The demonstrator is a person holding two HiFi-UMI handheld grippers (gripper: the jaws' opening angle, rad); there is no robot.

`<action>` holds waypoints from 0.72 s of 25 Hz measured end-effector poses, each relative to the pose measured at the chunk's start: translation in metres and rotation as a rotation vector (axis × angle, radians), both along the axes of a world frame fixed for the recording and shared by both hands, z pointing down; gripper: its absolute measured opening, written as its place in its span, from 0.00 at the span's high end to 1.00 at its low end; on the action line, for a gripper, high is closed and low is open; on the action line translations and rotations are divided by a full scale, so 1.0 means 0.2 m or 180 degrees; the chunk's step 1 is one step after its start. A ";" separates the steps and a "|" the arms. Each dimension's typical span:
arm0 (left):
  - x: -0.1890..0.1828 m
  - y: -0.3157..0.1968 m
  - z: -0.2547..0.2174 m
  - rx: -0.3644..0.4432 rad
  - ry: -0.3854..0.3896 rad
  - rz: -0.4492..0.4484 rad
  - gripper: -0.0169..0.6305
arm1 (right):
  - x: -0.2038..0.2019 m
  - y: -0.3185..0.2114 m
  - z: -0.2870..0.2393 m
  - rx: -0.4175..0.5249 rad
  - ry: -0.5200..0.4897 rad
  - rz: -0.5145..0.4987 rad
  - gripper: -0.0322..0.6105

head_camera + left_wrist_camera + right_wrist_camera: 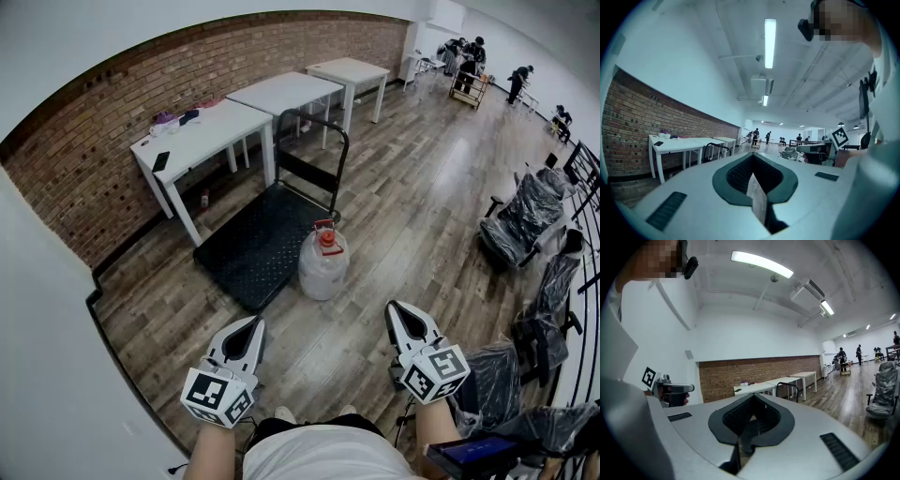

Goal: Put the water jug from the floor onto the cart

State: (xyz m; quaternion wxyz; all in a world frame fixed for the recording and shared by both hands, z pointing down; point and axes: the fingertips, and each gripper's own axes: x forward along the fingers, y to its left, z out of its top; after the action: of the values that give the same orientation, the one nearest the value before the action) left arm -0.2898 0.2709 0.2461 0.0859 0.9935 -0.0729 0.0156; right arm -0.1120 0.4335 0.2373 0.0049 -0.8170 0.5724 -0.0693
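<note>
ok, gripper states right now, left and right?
Left gripper: closed, nothing between its jaws.
Right gripper: closed, nothing between its jaws.
The water jug stands on the floor, apart from both.

The water jug (322, 267) covers part of the right edge of the cart (258, 246). On the nearest white table (202, 136) lie a few small things (173, 119), perhaps cloth and a phone, too small to name. The people (469, 58) at the far end are also too small. The plastic-wrapped chairs (559, 277) run off the right edge, and the person's torso (319, 457) runs off the bottom.
</note>
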 end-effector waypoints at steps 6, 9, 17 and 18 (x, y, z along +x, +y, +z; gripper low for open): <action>-0.08 -0.17 0.04 0.0019 -0.0009 0.0088 0.98 | -0.08 -0.15 0.01 0.0080 0.0022 0.0070 0.95; -0.06 -0.21 0.07 -0.0009 -0.0033 0.0155 0.98 | -0.10 -0.20 0.02 0.0024 0.0043 0.0076 0.95; 0.14 -0.31 0.12 -0.0006 -0.0101 0.0244 0.98 | 0.06 -0.33 0.08 0.0011 -0.0015 0.0069 0.95; 0.17 -0.33 0.12 -0.0004 -0.0106 0.0229 0.98 | 0.10 -0.35 0.09 0.0020 -0.0023 0.0055 0.95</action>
State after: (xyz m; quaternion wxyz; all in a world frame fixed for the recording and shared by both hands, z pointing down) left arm -0.2554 0.2047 0.2704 0.0847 0.9950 -0.0386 0.0353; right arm -0.0912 0.3630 0.2546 0.0102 -0.8216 0.5655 -0.0704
